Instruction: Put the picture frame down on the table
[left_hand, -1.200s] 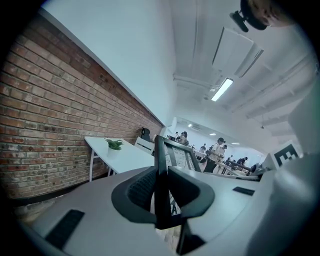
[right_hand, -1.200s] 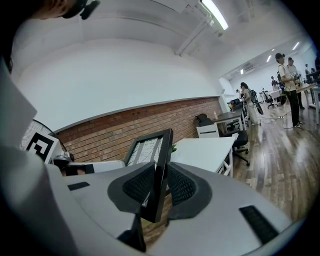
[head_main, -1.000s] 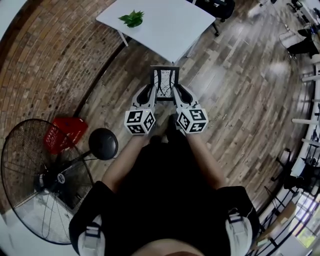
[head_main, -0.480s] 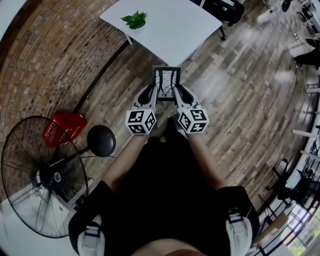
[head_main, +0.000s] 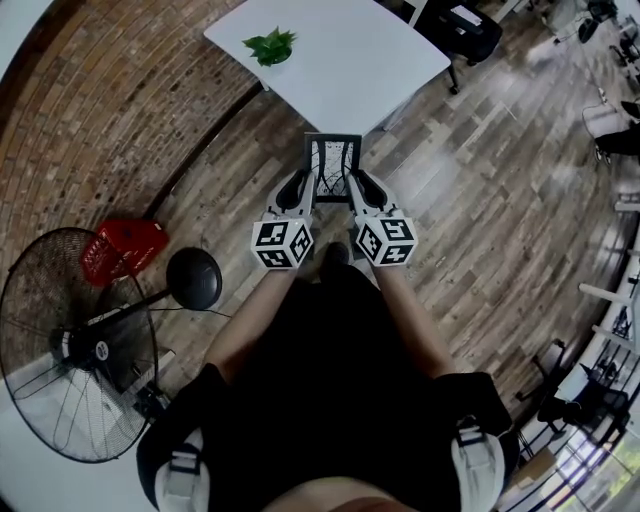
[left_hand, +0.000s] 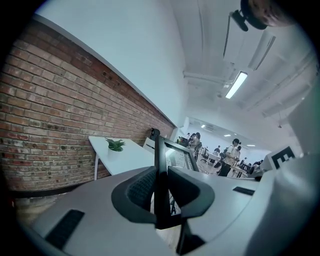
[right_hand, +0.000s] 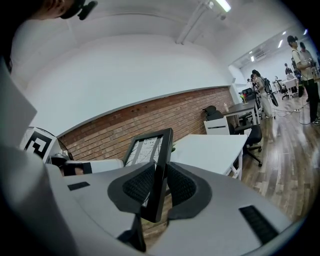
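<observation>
A black picture frame (head_main: 332, 165) with a pale printed sheet in it is held upright in the air between both grippers, over the wooden floor in front of the white table (head_main: 340, 55). My left gripper (head_main: 303, 188) is shut on the frame's left edge (left_hand: 160, 185). My right gripper (head_main: 357, 187) is shut on its right edge (right_hand: 159, 175). In the left gripper view the table (left_hand: 125, 152) lies ahead by the brick wall. It appears just beyond the frame as the table (right_hand: 210, 150) in the right gripper view.
A small green plant (head_main: 270, 45) stands on the table's far left part. A floor fan (head_main: 80, 345) and a red basket (head_main: 122, 250) sit at my left by the brick wall. Black office chairs (head_main: 465, 25) stand behind the table. People (left_hand: 231, 155) stand far off in the room.
The view has moved forward: the table sits slightly nearer and the fan and basket have slid back to the left. Both grippers still hold the frame the same way.
</observation>
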